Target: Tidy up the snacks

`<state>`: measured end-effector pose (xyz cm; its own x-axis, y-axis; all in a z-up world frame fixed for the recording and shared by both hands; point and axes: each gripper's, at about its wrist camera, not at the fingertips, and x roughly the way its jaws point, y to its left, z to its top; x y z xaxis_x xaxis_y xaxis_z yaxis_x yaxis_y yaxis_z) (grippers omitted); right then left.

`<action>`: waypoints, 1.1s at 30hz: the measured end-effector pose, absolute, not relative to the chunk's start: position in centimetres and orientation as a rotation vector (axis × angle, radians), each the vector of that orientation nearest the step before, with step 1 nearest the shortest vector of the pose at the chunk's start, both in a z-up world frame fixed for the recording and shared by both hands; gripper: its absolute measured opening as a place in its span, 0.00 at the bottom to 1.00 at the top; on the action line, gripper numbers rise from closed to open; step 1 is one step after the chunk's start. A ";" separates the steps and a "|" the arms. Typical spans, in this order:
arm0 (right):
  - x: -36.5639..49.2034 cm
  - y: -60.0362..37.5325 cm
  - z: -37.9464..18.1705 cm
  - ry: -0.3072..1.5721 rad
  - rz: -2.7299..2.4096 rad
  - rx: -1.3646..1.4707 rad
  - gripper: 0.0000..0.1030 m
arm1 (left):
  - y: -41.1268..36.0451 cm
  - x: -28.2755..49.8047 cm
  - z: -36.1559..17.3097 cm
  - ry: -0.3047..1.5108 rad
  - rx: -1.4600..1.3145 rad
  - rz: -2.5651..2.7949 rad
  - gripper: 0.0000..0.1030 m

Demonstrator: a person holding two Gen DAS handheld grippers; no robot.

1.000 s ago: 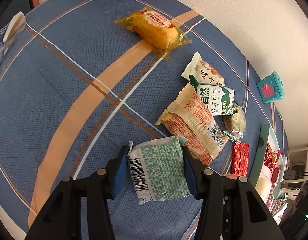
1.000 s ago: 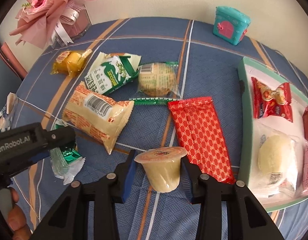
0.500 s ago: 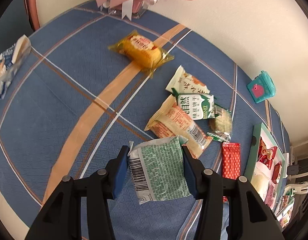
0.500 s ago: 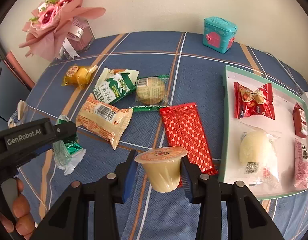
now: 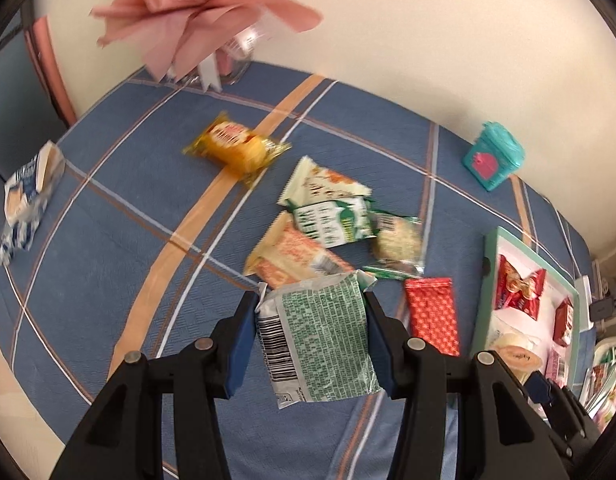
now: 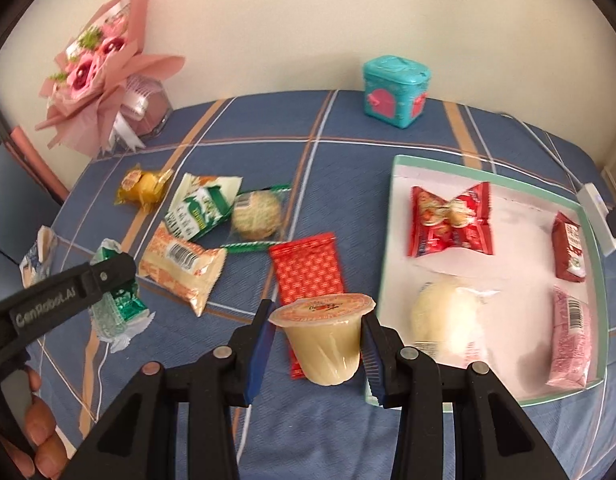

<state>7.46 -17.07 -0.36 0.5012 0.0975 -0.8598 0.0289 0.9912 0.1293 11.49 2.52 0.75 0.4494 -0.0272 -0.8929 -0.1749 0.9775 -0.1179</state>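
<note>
My left gripper [image 5: 310,316] is shut on a green and white snack packet [image 5: 322,338] and holds it above the blue tablecloth; it also shows in the right wrist view [image 6: 116,304]. My right gripper [image 6: 316,332] is shut on a yellow jelly cup [image 6: 326,338], held just left of the green-rimmed white tray [image 6: 392,248]. The tray holds a red candy bag [image 6: 452,220], a white bun [image 6: 448,316], a dark red packet [image 6: 570,246] and a pink packet [image 6: 572,336]. Loose snacks lie mid-table: an orange packet [image 6: 180,268], a red wafer packet [image 6: 308,272], a round biscuit [image 6: 256,216], a green milk biscuit packet [image 6: 200,208], a yellow cake [image 6: 142,186].
A teal toy box [image 6: 394,92] stands at the back by the wall. A pink flower bouquet [image 6: 100,80] stands at the back left. A blue and white packet [image 5: 26,200] lies at the table's left edge. A white power strip [image 6: 600,216] lies right of the tray.
Both grippers have risen and pulled back with their loads, so more of the table and wall shows. The right gripper has shifted right, closer to the tray.
</note>
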 end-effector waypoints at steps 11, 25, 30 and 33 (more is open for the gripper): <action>6.5 -25.3 1.9 0.969 -0.091 0.234 0.42 | -5.2 11.1 3.2 1.040 -0.082 -0.007 0.51; 4.2 -38.7 2.6 0.900 -0.349 0.380 0.42 | -17.7 11.1 3.7 0.995 0.079 -0.257 0.51; 4.8 -40.0 1.9 0.897 -0.337 0.402 0.42 | -21.2 12.0 2.5 1.007 0.104 -0.303 0.51; 5.8 -40.1 1.0 0.901 -0.318 0.400 0.42 | -22.9 12.8 0.8 1.030 0.119 -0.326 0.51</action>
<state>5.83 -40.07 1.03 0.5829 -0.0998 -0.8064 0.4291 0.8806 0.2011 12.80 -22.94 0.85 0.4720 -0.2098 -0.8563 0.3211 0.9455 -0.0547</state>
